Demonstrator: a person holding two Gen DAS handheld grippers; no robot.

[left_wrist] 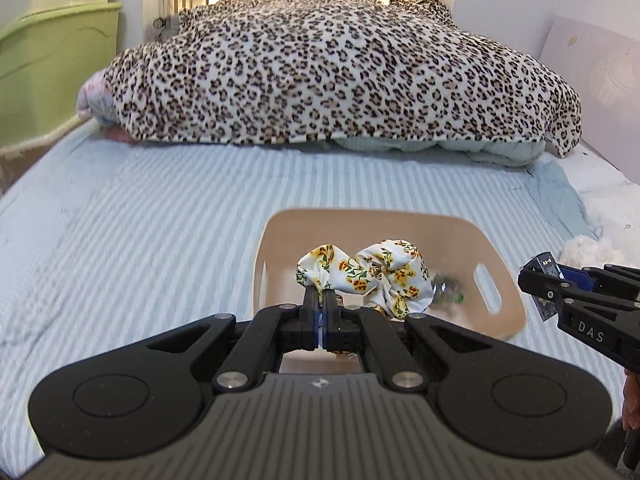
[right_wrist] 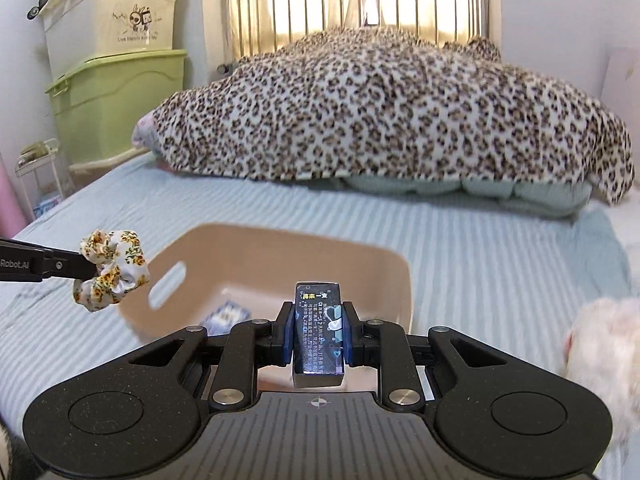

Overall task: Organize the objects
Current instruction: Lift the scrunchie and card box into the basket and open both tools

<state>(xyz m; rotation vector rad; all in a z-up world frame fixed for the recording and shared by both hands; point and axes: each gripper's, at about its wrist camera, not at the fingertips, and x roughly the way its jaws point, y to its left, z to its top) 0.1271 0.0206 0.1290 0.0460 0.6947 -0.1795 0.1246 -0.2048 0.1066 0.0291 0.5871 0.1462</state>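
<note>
The left gripper [left_wrist: 322, 298] is pinched right down, jaws nearly together, on a fold of one floral scrunchie [left_wrist: 372, 274], which is held up just over the near-left part of one beige basket [left_wrist: 500, 280]; from the right wrist view the same scrunchie [right_wrist: 112, 270] is seen dangling off the fingertips beside the basket's [right_wrist: 280, 248] left wall with the handle slot. The right gripper [right_wrist: 318, 320] is clamped on one small dark box [right_wrist: 318, 330] with printed text, jaws kept about as far apart as the box is wide, and it's held upright at the basket's near edge. The basket is sat on a striped light-blue bed sheet [left_wrist: 140, 220]. Inside it, one small blue-and-white thing [right_wrist: 226, 316] can be made out on the floor, too blurred to name. One leopard-print blanket [left_wrist: 332, 68] is heaped further back, and two storage bins [right_wrist: 116, 72] are stacked at the left.
</note>
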